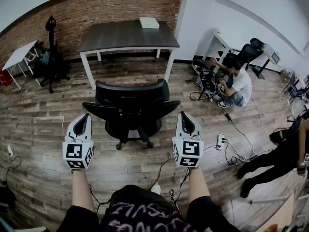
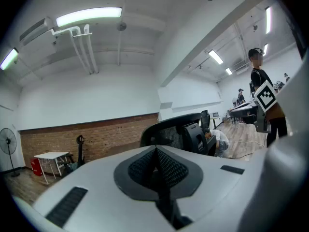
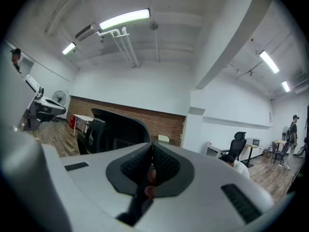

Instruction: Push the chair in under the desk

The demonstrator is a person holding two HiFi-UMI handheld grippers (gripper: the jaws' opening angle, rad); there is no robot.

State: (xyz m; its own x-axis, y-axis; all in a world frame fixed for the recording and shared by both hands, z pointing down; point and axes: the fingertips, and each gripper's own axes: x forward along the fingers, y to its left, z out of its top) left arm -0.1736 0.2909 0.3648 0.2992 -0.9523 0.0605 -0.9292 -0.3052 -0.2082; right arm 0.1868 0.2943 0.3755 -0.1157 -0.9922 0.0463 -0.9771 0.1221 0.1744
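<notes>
A black mesh office chair (image 1: 130, 108) stands on the wood floor with its back toward me, pulled out from the dark-topped desk (image 1: 128, 35) with white legs by the brick wall. My left gripper (image 1: 86, 116) is shut and empty, just left of the chair's left armrest, not touching it. On the other side my right gripper (image 1: 182, 114) is shut and empty too, close to the right armrest. The chair's back (image 2: 174, 132) rises beyond the closed left gripper (image 2: 155, 149) in the left gripper view. The chair (image 3: 113, 129) also shows left of the closed right gripper (image 3: 152, 146).
A white box (image 1: 149, 22) lies on the desk. A person (image 1: 236, 83) crouches at the right by equipment. Cables and a power strip (image 1: 220, 141) trail over the floor at my right. A small white table (image 1: 19, 57) and a black stand (image 1: 50, 52) are at the left.
</notes>
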